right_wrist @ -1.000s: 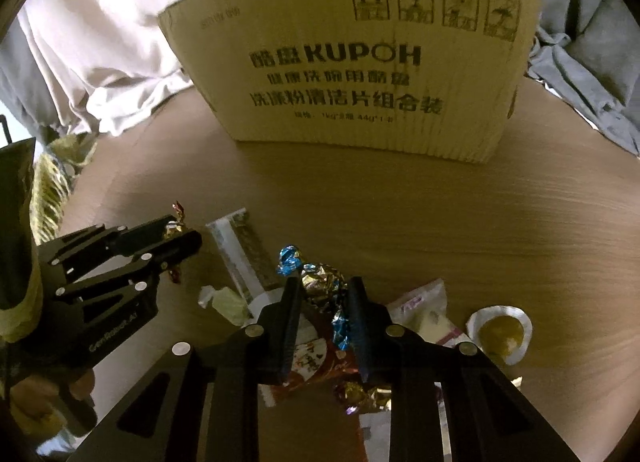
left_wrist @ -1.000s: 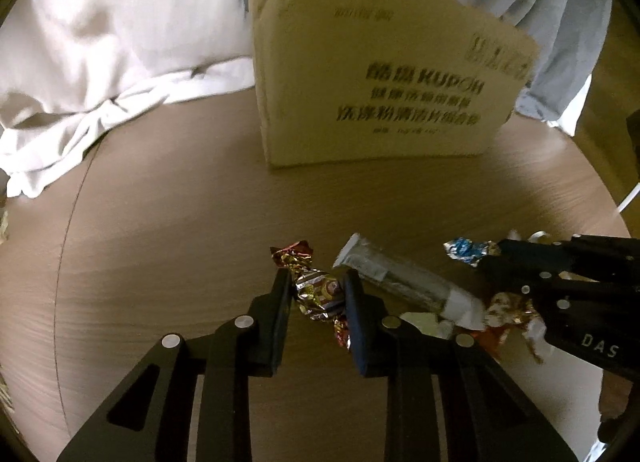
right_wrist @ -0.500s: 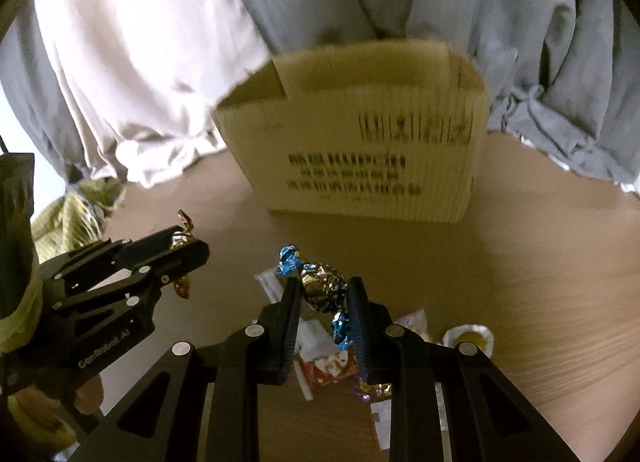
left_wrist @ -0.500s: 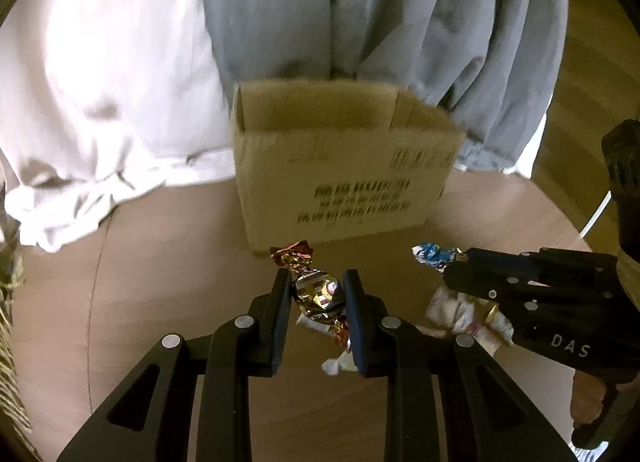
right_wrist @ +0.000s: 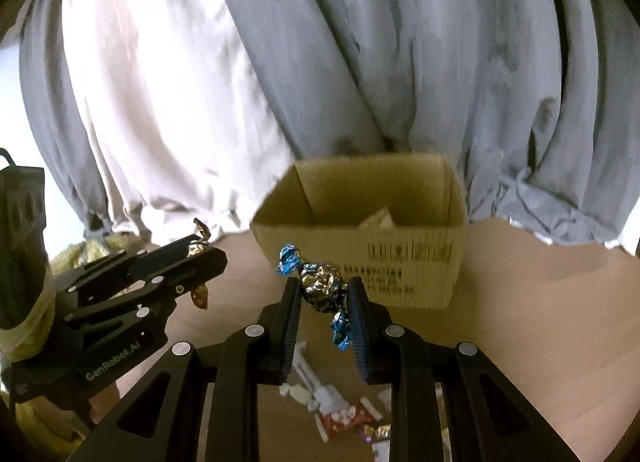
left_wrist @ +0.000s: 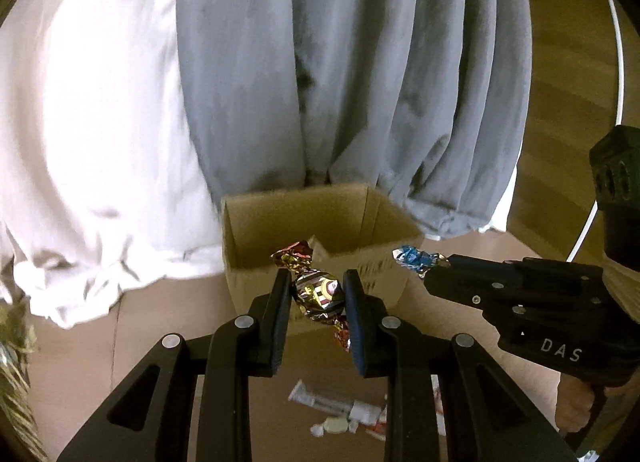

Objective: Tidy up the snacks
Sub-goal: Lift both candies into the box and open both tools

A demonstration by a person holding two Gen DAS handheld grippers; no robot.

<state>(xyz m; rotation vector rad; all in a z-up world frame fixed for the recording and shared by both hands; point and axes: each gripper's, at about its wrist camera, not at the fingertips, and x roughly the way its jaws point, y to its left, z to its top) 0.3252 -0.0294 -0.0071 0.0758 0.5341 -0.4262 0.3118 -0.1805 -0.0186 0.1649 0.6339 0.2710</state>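
My left gripper (left_wrist: 316,294) is shut on a gold-and-red foil candy (left_wrist: 318,292) and holds it high above the table, in front of the open cardboard box (left_wrist: 260,222). My right gripper (right_wrist: 323,290) is shut on a gold candy with blue twisted ends (right_wrist: 322,288), also raised before the box (right_wrist: 420,262). Each gripper shows in the other's view: the right one (left_wrist: 424,266) with the blue twist, the left one (right_wrist: 200,246) with the gold twist. A pale wrapper lies inside the box (right_wrist: 376,220).
Several loose snacks lie on the round wooden table below the grippers (left_wrist: 344,418) (right_wrist: 332,410). Grey (left_wrist: 352,62) and white (left_wrist: 88,102) cloth hangs behind the box. A yellowish bundle sits at the left edge (left_wrist: 12,362).
Both grippers rose from the table with their candies. The box top has come into view and the snack pile dropped far below.
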